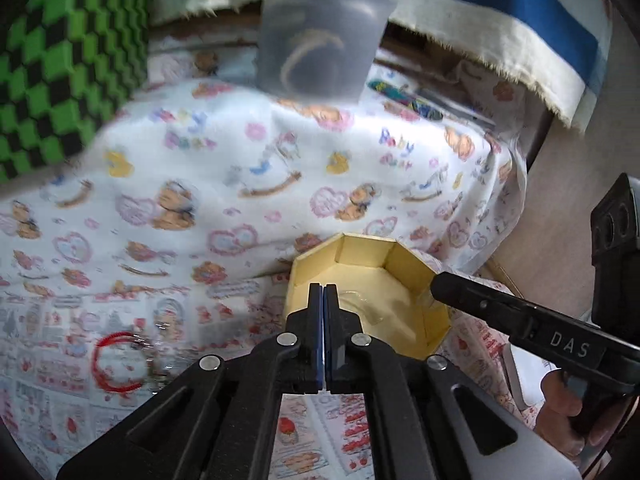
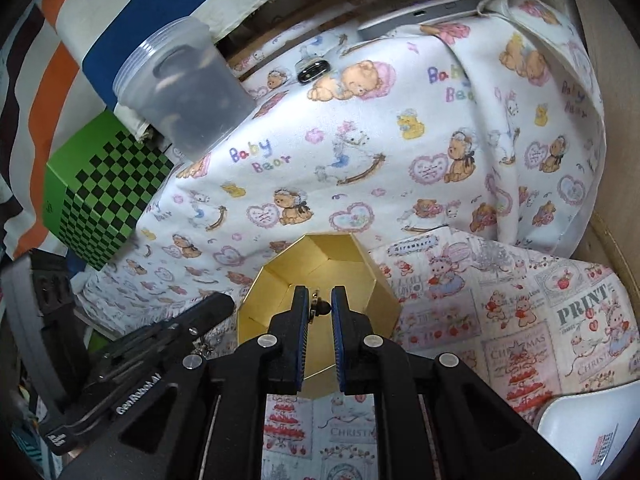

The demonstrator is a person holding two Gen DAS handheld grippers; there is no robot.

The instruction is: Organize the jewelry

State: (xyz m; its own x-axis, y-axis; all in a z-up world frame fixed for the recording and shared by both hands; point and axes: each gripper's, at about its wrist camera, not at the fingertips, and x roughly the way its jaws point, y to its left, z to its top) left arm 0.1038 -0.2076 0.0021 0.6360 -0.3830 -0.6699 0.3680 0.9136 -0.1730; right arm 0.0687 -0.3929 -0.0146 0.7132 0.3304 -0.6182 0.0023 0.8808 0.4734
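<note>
While pressed together, left tongs [image 1: 324, 292]; "DAS"-marked right tongs [image 2: 320, 308] slightly spread over gold box [image 2: 352, 264].

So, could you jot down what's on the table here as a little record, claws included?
Surface: printed cloth with bears and Christmas pictures
Gold box: open, many-sided, standing on the cloth
Left claw: shut, holding nothing, at the box's near rim
Right claw: jaws slightly apart over the box
Small dark-beaded piece: between the right claw's jaws
Red bracelet: lying on the cloth, left of the box
Clear jar: behind, contents unclear
Green checkered box: back left
</note>
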